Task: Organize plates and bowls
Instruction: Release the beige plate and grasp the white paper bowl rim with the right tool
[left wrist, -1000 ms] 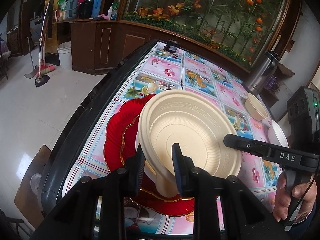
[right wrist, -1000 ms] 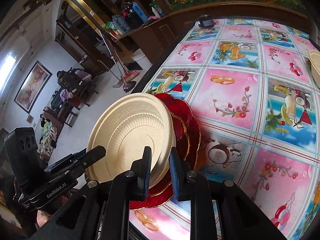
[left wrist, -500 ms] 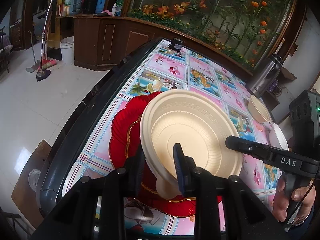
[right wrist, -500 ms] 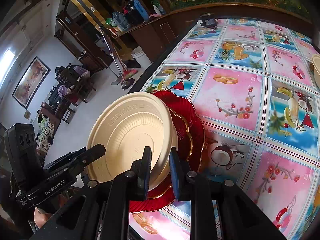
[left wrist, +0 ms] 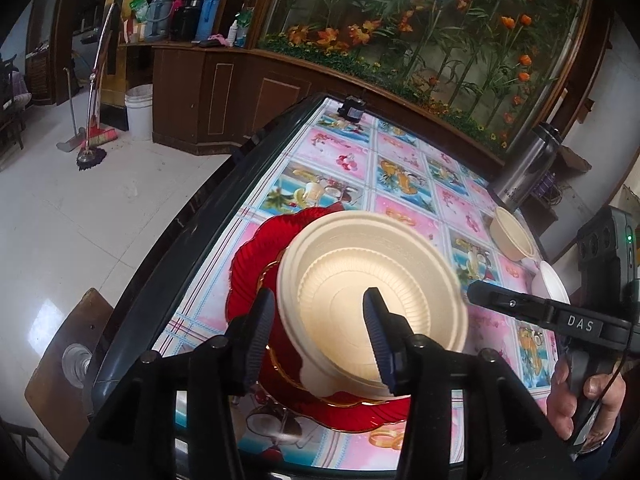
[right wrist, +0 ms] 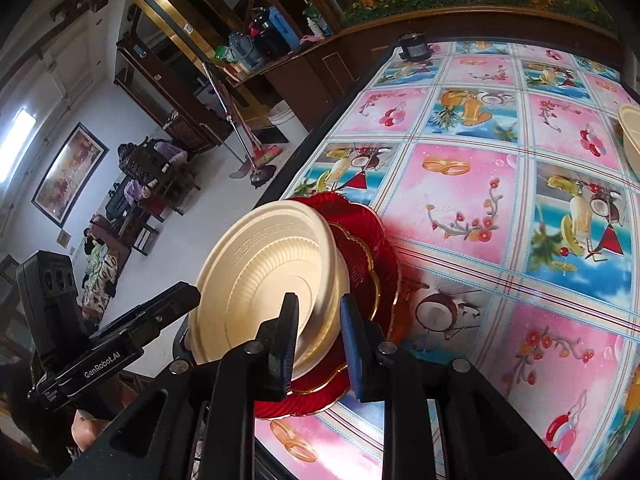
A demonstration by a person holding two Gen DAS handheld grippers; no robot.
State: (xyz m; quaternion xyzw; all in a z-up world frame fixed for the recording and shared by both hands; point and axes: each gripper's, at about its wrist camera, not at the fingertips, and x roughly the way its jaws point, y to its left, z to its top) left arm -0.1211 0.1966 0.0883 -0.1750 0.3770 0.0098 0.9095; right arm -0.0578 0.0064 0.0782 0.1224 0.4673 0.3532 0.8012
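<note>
Resting on red plates (left wrist: 256, 268): cream plate (left wrist: 372, 292), empty; left gripper (left wrist: 320, 332) fingers spread.

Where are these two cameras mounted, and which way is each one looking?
Left wrist: sits on the left gripper, looks along its spread fingers at the cream plate; the right gripper and hand show.
Right wrist: sits on the right gripper, looks across the table at the plate held at its rim; the left gripper shows.
Both share the plate, the red plates and a cream bowl.
</note>
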